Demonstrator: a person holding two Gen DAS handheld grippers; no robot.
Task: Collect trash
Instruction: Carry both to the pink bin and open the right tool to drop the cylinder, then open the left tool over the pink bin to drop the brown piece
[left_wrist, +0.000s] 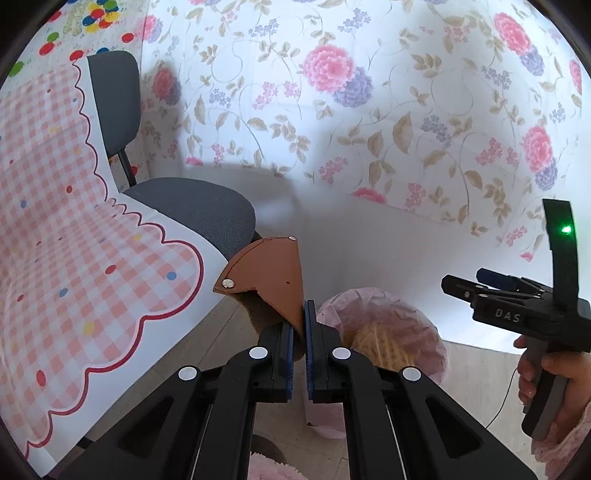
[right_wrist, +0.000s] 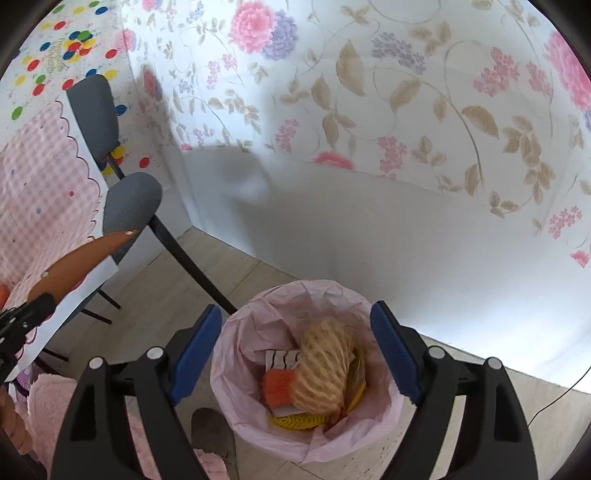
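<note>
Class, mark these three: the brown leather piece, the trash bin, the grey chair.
brown leather piece (left_wrist: 266, 280), left wrist view, flat brown face
trash bin (right_wrist: 236, 428), right wrist view, pink liner rim
grey chair (left_wrist: 192, 206), left wrist view, seat cushion

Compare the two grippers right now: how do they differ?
The left gripper is shut on the brown leather piece; the right gripper is open and empty. The left sits beside the pink-lined bin; the right hangs above it. Both have blue pads.
</note>
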